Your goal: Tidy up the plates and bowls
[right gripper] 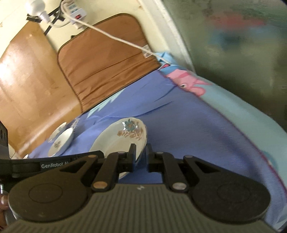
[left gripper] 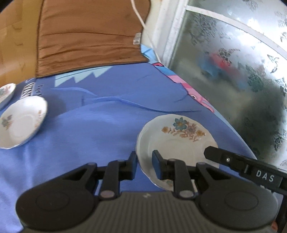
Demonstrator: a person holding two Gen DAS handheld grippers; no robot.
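A white floral plate (left gripper: 179, 136) hangs tilted just above the blue sheet (left gripper: 100, 125), gripped from two sides. My left gripper (left gripper: 145, 164) is shut on its left rim, one pad under and one inside the dish. A finger (left gripper: 214, 153) of the right gripper lies on its right edge. In the right wrist view the same plate (right gripper: 122, 138) stands between the pads of my right gripper (right gripper: 140, 156), which is shut on its rim. A left gripper finger (right gripper: 84, 156) reaches in from the left. Two more floral plates (left gripper: 23, 121) (left gripper: 6, 91) lie at the far left.
A brown cushion (left gripper: 89, 35) leans on a wooden headboard (right gripper: 26, 80) at the back. A frosted patterned window (left gripper: 242, 71) runs along the right edge of the bed. A white cable (right gripper: 116, 37) drops from a power strip (right gripper: 75, 10). The other plates (right gripper: 61, 141) overlap.
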